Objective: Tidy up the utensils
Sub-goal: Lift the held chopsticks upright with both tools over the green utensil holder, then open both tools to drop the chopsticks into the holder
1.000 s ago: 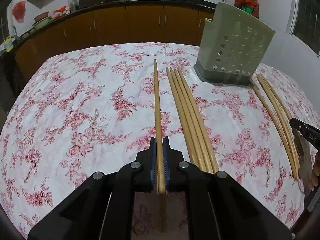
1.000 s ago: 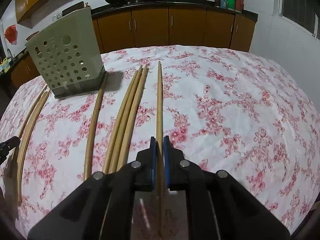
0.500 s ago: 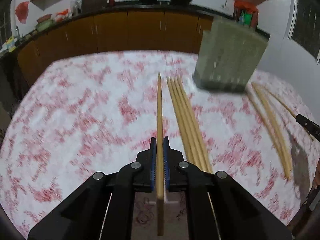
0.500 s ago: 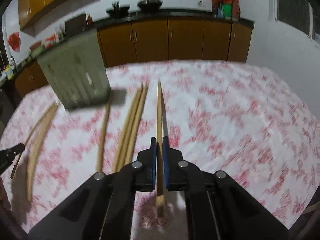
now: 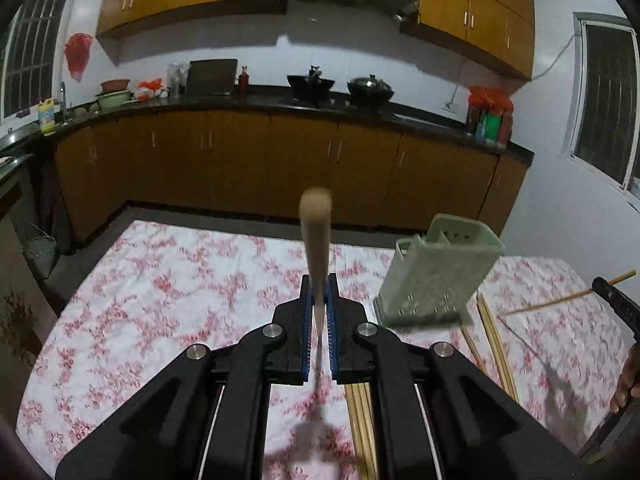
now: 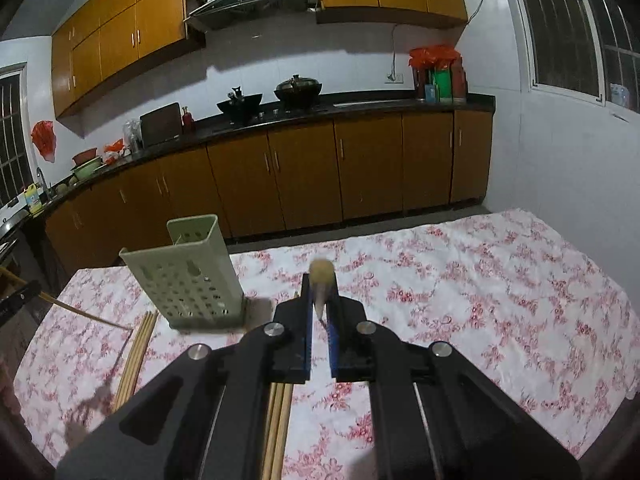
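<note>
Chopsticks: one point(image 5: 316, 240) clamped in my left gripper point(image 5: 319, 316), one point(image 6: 321, 280) clamped in my right gripper point(image 6: 319, 316), both clear of the table point(image 6: 480, 300) and pointing up and forward. Green holder point(image 6: 188, 276) stands upright between the two; what I can see of its inside looks empty, so nothing is stowed yet. Loose chopsticks point(image 6: 138, 354) on the cloth near its base, more point(image 5: 362, 420) under my left gripper. Just starting; most still to go.

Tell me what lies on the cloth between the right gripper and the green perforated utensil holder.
Right wrist view: bare floral tablecloth separates right gripper from green perforated utensil holder.
</note>
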Tool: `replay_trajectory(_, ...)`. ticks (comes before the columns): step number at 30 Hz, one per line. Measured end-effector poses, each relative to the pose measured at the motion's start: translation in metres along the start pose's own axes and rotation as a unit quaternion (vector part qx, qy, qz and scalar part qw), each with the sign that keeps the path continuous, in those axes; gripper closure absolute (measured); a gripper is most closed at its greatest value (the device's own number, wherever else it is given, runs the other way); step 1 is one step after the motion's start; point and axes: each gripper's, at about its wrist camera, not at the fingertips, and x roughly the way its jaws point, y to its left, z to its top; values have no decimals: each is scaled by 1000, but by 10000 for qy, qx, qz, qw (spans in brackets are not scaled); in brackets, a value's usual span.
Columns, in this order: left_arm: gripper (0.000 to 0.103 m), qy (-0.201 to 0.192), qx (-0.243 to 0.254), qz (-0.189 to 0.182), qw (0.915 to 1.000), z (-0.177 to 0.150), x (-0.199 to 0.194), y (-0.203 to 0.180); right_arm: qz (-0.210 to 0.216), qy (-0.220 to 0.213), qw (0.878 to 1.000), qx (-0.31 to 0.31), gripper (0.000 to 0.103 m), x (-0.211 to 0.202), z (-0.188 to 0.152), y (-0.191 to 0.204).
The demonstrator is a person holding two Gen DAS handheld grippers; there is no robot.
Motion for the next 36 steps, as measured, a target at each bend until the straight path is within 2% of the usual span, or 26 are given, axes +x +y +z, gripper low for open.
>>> replay_trajectory(5,96,-389,-137,-121,9991,27,-15,-1,238,-563,9980,132,95,-26,32,1)
replay_trajectory(11,96,-1174,-209,-339,9923,70,-42,-20,759,-1219,9889,380,95,-53,77,7)
replay_trajectory(14,96,-1398,-247,-532,9884,82,-48,-32,1066,-1377,9837,441,95,-58,91,16)
replay_trajectory(18,96,-1636,-271,-786,9830,87,-49,-51,1416,-1372,9799,311,95,-56,101,34)
replay_trajectory(23,96,-1519,-183,-910,9840,81,-25,-71,1474,-1073,9832,-38,95,-30,98,58)
replay_trajectory(32,96,-864,1,-890,9923,63,27,-89,1366,-365,9899,-98,94,19,82,77)
replay_trajectory(35,94,-754,-29,-922,9929,59,29,-86,1382,-398,9896,-69,89,15,78,76)
replay_trajectory(36,91,-764,-27,-920,9928,59,27,-86,1368,-439,9896,-63,82,12,77,76)
